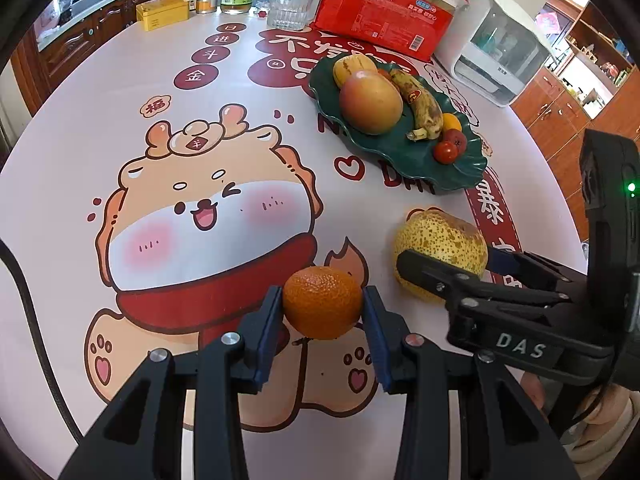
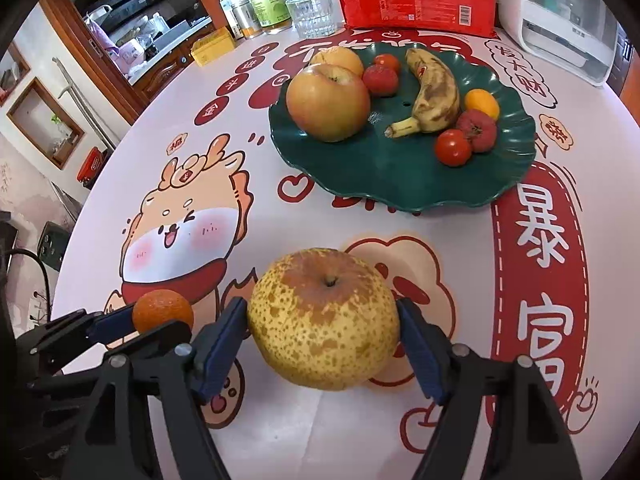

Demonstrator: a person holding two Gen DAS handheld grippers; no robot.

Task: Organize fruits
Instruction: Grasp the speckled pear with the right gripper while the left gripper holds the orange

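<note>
The right gripper bears the white letters "DAS" on its black body. The tablecloth carries printed Chinese: large white characters "暴富" in a red dashed band just right of the green plate, "发大财" in a cloud outline beyond the plate, and four red ovals left of the plate reading "日进斗金". A small "福" sits above the cartoon dragon-dog. The red package behind the plate reads "一次性纸杯", with a barcode.
</note>
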